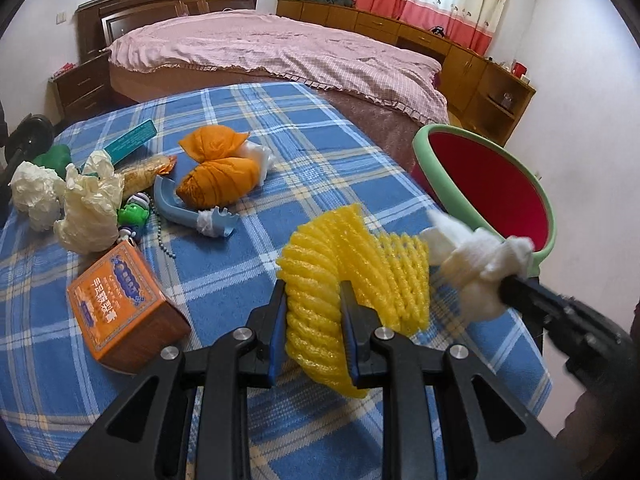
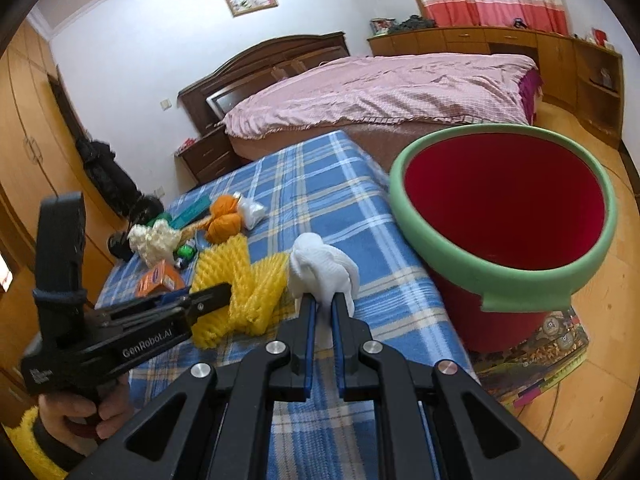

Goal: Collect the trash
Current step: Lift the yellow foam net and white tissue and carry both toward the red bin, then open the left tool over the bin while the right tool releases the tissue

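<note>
My left gripper [image 1: 314, 294] is shut on a yellow foam fruit net [image 1: 352, 268], which bulges out between and beyond its blue pads over the blue plaid blanket [image 1: 260, 128]. My right gripper [image 2: 323, 298] is shut on a crumpled white tissue [image 2: 322, 266]; in the left wrist view that right gripper [image 1: 506, 284] holds the tissue [image 1: 476, 260] just beside the bin's rim. The red bin with a green foam rim [image 2: 508, 216] stands off the blanket's right edge, tilted open towards me. The left gripper [image 2: 224, 294] and the net [image 2: 236, 284] appear left of the tissue.
More litter lies on the blanket's left: an orange bag [image 1: 218, 170], crumpled cream gloves [image 1: 88, 208], an orange box [image 1: 116, 300], a teal box [image 1: 130, 140], a blue plastic piece [image 1: 180, 212], a green toy [image 1: 134, 212]. A pink-covered bed [image 1: 280, 48] stands behind. A hand in a yellow sleeve [image 2: 80, 412] grips the left tool.
</note>
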Available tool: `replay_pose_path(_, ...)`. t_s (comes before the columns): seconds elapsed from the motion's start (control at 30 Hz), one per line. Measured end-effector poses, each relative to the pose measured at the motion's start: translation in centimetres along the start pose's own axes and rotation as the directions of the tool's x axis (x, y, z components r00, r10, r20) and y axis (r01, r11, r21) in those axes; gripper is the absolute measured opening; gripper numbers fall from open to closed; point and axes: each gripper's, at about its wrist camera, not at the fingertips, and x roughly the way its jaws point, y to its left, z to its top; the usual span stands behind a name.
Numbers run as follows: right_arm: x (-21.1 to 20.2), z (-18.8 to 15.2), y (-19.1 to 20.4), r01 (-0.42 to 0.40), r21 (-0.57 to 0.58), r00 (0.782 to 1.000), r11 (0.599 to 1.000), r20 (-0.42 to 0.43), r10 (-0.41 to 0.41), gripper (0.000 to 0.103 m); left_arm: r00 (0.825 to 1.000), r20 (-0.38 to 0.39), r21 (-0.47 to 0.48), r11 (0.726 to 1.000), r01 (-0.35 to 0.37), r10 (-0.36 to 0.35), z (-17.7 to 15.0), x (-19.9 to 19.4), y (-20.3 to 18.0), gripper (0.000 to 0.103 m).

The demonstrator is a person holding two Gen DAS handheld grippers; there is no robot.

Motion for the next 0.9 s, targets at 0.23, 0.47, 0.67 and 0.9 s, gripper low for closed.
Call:
replay_pose_path(0.23, -2.2, 1.0, -1.8, 0.026, 0.046, 0.998, 0.999, 0.064, -0.029, 0.01, 0.999, 0.03, -0.002, 1.0, 0.027, -0.026, 0.4, -1.0, -0.3, 0.024)
replay_pose_path(0.47, -4.0, 2.3, -3.2, 0.044, 0.076, 0.992, 0.996, 0.113, -0.053, 0.01, 0.991, 0.117, 0.032, 0.998, 0.058, -0.062, 2.3, -3.7, -1.7, 0.024)
replay_pose_path(0.67, -5.1, 3.3, -4.9, 0.066, 0.108, 0.984, 0.992, 0.156, -0.083, 0.01, 0.985, 0.153, 0.073, 0.995, 0.071, -0.082, 4.7, -4.1, -3.8, 0.024)
replay_pose_path(0.9, -5.9, 4.2, -8.2, 0.103, 0.168, 0.975, 0.98, 0.177, -0.133, 0.01, 0.983, 0.141, 0.111, 0.988, 0.104, -0.119, 7.1, -1.7, -7.4, 0.024)
